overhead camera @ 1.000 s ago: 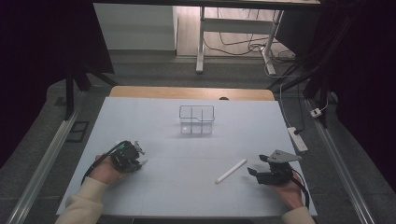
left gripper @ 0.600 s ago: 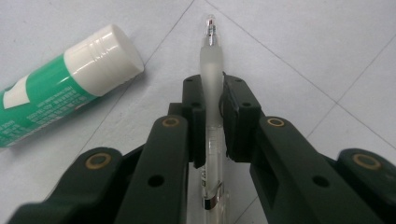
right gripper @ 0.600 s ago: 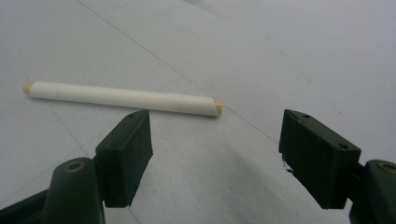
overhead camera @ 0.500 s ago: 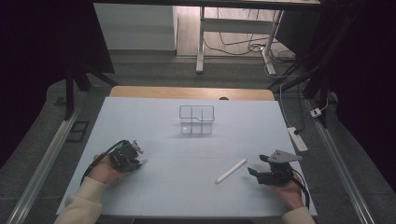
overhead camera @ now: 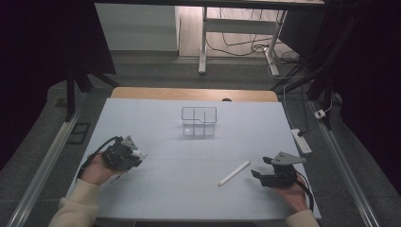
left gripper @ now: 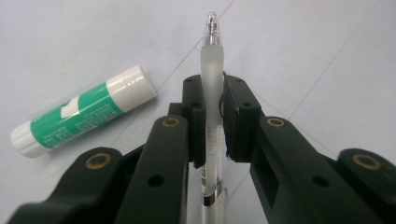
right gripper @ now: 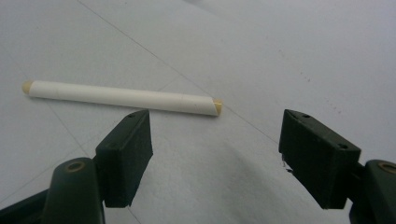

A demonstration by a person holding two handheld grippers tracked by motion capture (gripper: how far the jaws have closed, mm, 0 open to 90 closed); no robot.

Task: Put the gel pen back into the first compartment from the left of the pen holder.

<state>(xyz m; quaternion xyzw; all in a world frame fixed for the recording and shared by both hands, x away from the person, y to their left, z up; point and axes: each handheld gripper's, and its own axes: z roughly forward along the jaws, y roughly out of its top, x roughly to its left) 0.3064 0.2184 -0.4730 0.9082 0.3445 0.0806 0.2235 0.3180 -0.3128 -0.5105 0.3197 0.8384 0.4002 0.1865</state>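
My left gripper [left gripper: 212,100] is shut on a frosted clear pen [left gripper: 211,60], which stands up between the pads with its tip pointing away. A green and white glue stick [left gripper: 81,109] lies on the table just to its left. In the high view the left gripper [overhead camera: 126,153] hovers over the table's left side. My right gripper [overhead camera: 261,174] stands open near the front right, nothing between its jaws. A white stick [overhead camera: 233,173] lies just to its left; in the right gripper view the white stick [right gripper: 121,97] lies crosswise beyond the open right gripper [right gripper: 215,154].
A clear wire-rimmed box [overhead camera: 199,120] with compartments stands at the middle of the pale blue table [overhead camera: 189,194], toward the back. A white power strip [overhead camera: 301,140] lies off the table's right edge. Metal rails run along both sides.
The left gripper has risen slightly with the pen still in its jaws. The right gripper and the white stick have kept still.
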